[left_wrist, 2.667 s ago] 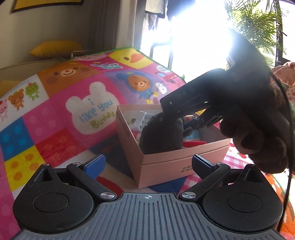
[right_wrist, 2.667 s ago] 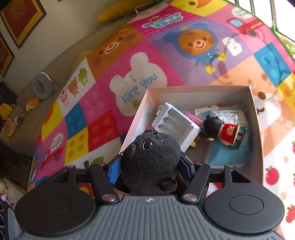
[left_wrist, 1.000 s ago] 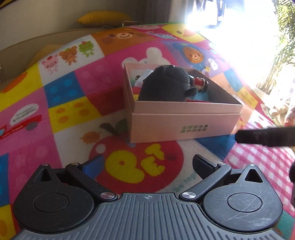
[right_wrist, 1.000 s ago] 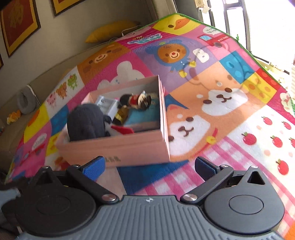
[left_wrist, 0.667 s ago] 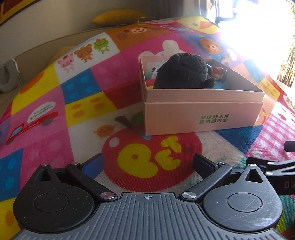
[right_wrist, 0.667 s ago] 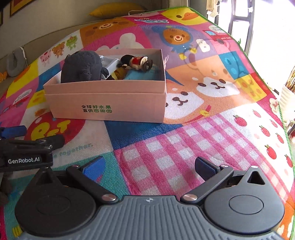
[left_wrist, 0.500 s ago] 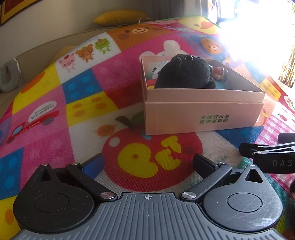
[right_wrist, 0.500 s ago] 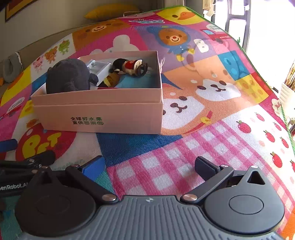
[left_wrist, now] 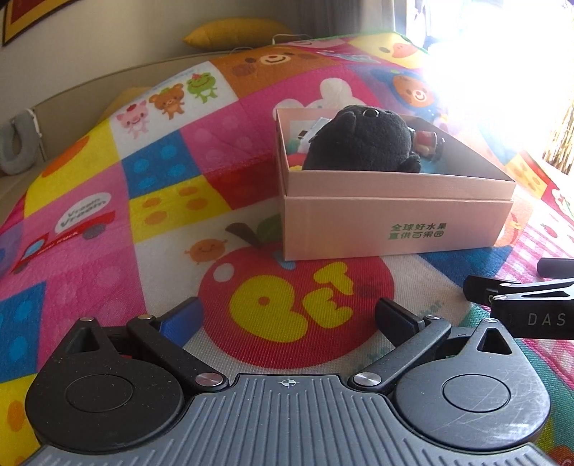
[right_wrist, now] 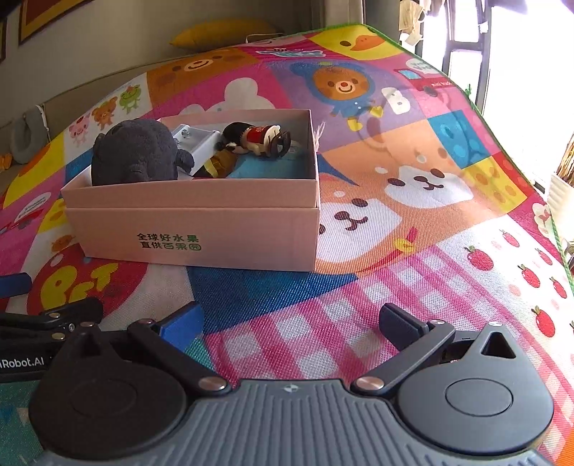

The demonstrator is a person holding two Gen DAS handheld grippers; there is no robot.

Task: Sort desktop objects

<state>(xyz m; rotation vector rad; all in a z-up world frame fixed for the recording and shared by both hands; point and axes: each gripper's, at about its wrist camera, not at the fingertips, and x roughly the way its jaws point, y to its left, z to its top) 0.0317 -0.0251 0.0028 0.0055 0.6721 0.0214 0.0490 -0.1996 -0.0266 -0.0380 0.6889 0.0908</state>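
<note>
A pink cardboard box (left_wrist: 391, 229) (right_wrist: 201, 229) with green print sits on the colourful play mat. Inside it sit a black plush toy (left_wrist: 358, 143) (right_wrist: 134, 154), a small doll in red (right_wrist: 258, 138) and a white boxy item (right_wrist: 195, 143). My left gripper (left_wrist: 287, 319) is open and empty, low over the red apple print in front of the box. My right gripper (right_wrist: 287, 322) is open and empty too, over the pink checked patch nearer than the box. Each gripper shows at the edge of the other's view.
The cartoon play mat (right_wrist: 412, 200) covers the whole surface. A yellow cushion (left_wrist: 236, 32) and a grey neck pillow (left_wrist: 18, 143) lie by the wall behind. Bright window glare fills the right of the left wrist view.
The right gripper has let go of the black plush in the box and opened. Both grippers have pulled back from the box to low over the mat, then nearly settled.
</note>
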